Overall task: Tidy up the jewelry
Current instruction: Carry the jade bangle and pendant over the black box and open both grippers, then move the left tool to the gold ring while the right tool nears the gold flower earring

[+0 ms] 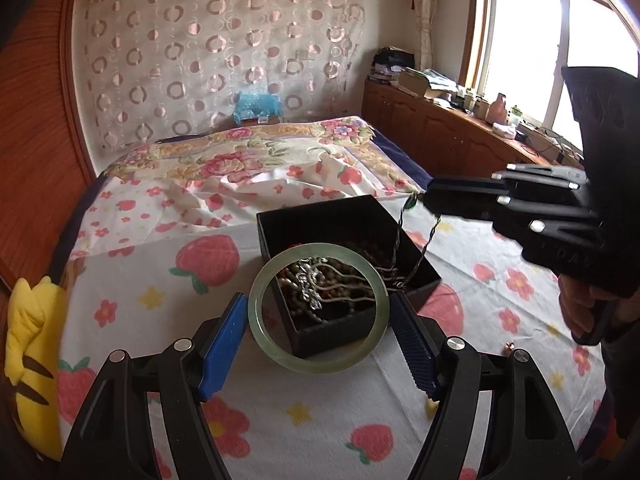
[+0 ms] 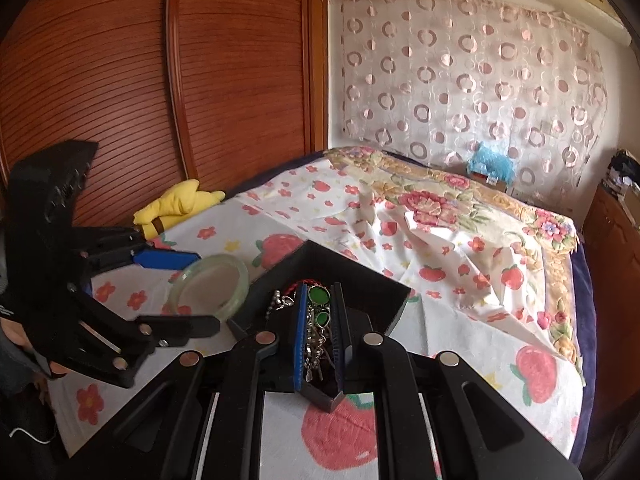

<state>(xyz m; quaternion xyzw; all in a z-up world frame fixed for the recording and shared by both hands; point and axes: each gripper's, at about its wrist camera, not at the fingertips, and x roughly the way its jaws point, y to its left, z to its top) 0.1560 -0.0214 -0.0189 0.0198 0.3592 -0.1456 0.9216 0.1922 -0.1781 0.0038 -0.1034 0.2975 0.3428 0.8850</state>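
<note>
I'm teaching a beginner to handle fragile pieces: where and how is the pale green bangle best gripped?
Grip the pale green bangle across its full width, one pad on each outer side of the ring, as the left claw does now. It is a smooth rigid hoop with no handle, so opposite rim points probably centre it best. Come from the near edge, with the black jewelry box lying behind.

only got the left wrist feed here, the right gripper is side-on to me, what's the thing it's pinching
Observer: The right gripper is shut on a silver chain necklace with green stones.
Operator: where's the black box from that side
Observer: The black box sits right under that gripper, with red cord inside.
Operator: and my bangle
Observer: The jade bangle is held clear of the bedsheet, beside the box, between the left gripper's pads.
</note>
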